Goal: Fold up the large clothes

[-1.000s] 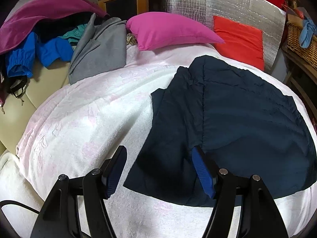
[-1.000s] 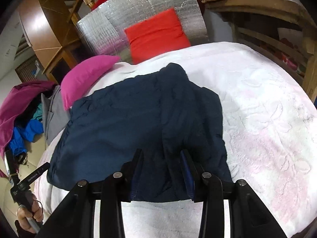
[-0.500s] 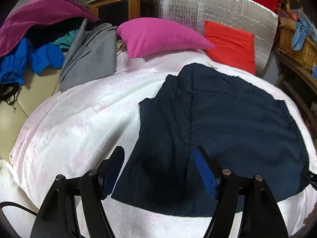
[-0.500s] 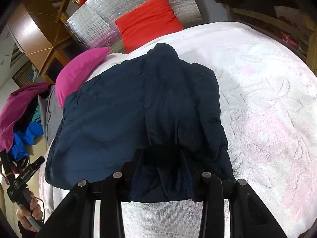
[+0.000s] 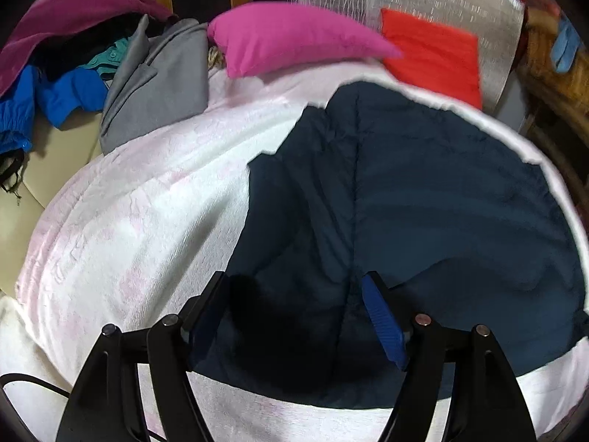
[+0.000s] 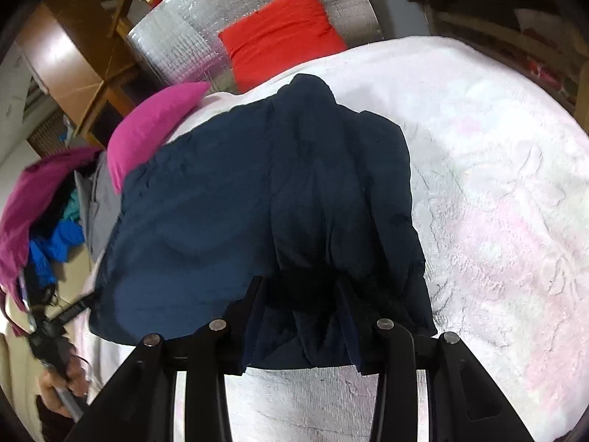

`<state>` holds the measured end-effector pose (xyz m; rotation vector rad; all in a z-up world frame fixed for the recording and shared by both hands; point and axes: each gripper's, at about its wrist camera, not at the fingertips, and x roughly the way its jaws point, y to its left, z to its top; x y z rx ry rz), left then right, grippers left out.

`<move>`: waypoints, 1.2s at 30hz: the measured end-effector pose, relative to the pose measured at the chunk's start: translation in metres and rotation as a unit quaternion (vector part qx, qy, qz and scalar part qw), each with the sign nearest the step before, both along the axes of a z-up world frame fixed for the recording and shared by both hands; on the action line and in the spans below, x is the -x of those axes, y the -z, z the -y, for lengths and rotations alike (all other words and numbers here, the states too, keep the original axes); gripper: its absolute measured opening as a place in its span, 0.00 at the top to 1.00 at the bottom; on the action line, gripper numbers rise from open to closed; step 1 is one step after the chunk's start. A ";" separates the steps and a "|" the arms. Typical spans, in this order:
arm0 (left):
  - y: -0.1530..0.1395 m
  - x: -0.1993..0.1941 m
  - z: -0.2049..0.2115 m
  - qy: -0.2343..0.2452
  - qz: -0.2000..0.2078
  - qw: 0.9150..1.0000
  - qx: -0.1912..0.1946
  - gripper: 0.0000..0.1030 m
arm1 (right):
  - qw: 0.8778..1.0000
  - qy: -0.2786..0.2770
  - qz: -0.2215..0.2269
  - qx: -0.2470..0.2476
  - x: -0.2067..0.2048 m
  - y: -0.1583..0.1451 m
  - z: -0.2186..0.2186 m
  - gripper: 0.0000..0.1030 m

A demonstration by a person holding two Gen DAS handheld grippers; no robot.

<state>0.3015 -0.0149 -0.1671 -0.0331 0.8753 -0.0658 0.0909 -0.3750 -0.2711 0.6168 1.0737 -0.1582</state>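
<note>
A dark navy jacket [image 5: 423, 213] lies spread on the white and pale pink blanket [image 5: 140, 228] that covers the bed, its sleeves folded in over the body so that a long seam runs down its middle. Its near hem faces the person holding the tools, and its far end reaches up toward the cushions. The left gripper [image 5: 294, 316] hovers over the near left part of the jacket with its jaws wide apart; the blue pad of one finger [image 5: 383, 328] shows clearly, the dark cloth lies beneath and between the fingers, and nothing is pinched. The right gripper [image 6: 300, 316] stands at the near right hem, where a thick fold of the jacket sits between its fingers; its jaws are opening, and whether the pads still press the cloth I cannot tell. In the right wrist view a hand [image 6: 62, 386] holds the other tool's handle at the lower left edge. Beyond the jacket a magenta pillow [image 5: 294, 42] and a red cushion [image 5: 430, 55] rest against a silver foil panel [image 6: 191, 48]. To the left a grey garment [image 5: 158, 81] lies at the blanket's edge, next to a heap of blue clothing [image 5: 55, 95] and a purple cloth [image 5: 70, 11] piled on a cream surface.
</note>
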 end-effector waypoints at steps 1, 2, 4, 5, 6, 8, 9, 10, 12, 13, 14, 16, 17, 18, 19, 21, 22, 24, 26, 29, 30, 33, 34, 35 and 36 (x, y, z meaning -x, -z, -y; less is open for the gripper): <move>-0.004 0.005 -0.002 0.007 0.010 1.000 0.011 0.27 | 1.000 -0.001 0.002 0.001 0.001 -0.003 -0.002 0.53; -0.006 0.010 -0.003 0.014 0.017 1.000 0.020 0.27 | 1.000 0.001 0.005 -0.005 0.002 -0.006 -0.003 0.44; -0.009 0.019 -0.002 0.028 0.022 0.999 0.039 0.27 | 0.999 0.008 0.017 -0.033 0.009 -0.014 -0.007 0.33; -0.011 0.025 0.000 0.035 0.024 0.998 0.049 0.27 | 0.999 0.010 0.025 -0.045 0.013 -0.018 -0.009 0.33; -0.012 0.029 0.002 0.042 0.027 0.997 0.051 0.27 | 0.998 0.009 0.032 -0.056 0.015 -0.021 -0.013 0.32; -0.011 0.038 0.010 0.061 0.024 0.997 0.041 0.27 | 0.994 0.018 0.038 -0.103 0.024 -0.020 -0.018 0.29; -0.008 0.043 0.014 0.067 0.015 0.997 0.040 0.27 | 0.991 0.021 0.034 -0.125 0.028 -0.018 -0.021 0.29; -0.002 0.047 0.015 0.075 -0.003 0.996 0.049 0.27 | 0.988 0.021 0.031 -0.147 0.031 -0.015 -0.024 0.29; 0.011 0.052 0.017 0.081 -0.045 0.993 0.079 0.27 | 0.983 0.028 0.035 -0.179 0.035 -0.009 -0.028 0.27; 0.016 0.055 0.017 0.080 -0.059 0.991 0.089 0.27 | 0.980 0.036 0.032 -0.193 0.036 -0.004 -0.030 0.27; 0.021 0.056 0.017 0.078 -0.074 0.989 0.096 0.27 | 0.977 0.046 0.025 -0.209 0.036 0.003 -0.031 0.27; 0.029 0.055 0.016 0.071 -0.100 0.986 0.109 0.27 | 0.971 0.065 0.019 -0.230 0.034 0.013 -0.032 0.27; 0.031 0.053 0.014 0.066 -0.108 0.985 0.119 0.27 | 0.968 0.073 0.018 -0.239 0.033 0.018 -0.032 0.27; 0.033 0.051 0.012 0.060 -0.116 0.982 0.133 0.27 | 0.965 0.085 0.018 -0.247 0.032 0.023 -0.032 0.27; 0.036 0.046 0.008 0.052 -0.124 0.980 0.147 0.27 | 0.963 0.097 0.016 -0.252 0.029 0.027 -0.031 0.27; 0.040 0.038 0.001 0.037 -0.137 0.975 0.172 0.27 | 0.958 0.119 0.012 -0.261 0.024 0.036 -0.030 0.27; 0.043 0.034 -0.002 0.031 -0.146 0.971 0.189 0.27 | 0.957 0.129 0.011 -0.261 0.022 0.040 -0.029 0.27; 0.052 0.029 -0.007 0.023 -0.162 0.962 0.220 0.27 | 0.956 0.146 0.013 -0.256 0.020 0.044 -0.026 0.30; 0.053 0.026 -0.010 0.017 -0.160 0.958 0.235 0.28 | 0.958 0.147 0.022 -0.244 0.016 0.042 -0.026 0.46; 0.048 0.025 -0.009 0.025 -0.140 0.962 0.231 0.33 | 0.968 0.131 0.031 -0.211 0.011 0.030 -0.029 0.57; 0.048 0.026 -0.007 0.026 -0.134 0.964 0.226 0.33 | 0.971 0.127 0.038 -0.201 0.010 0.025 -0.031 0.57; 0.057 0.024 -0.001 0.026 -0.151 0.966 0.210 0.33 | 0.975 0.119 0.038 -0.182 0.006 0.022 -0.033 0.57; 0.059 0.023 0.000 0.025 -0.157 0.965 0.210 0.32 | 0.976 0.120 0.027 -0.182 0.006 0.027 -0.034 0.57; 0.060 0.023 0.000 0.024 -0.159 0.964 0.212 0.32 | 0.974 0.122 0.023 -0.191 0.007 0.031 -0.032 0.57; 0.059 0.023 -0.001 0.025 -0.158 0.964 0.211 0.32 | 0.972 0.124 0.024 -0.199 0.010 0.031 -0.029 0.57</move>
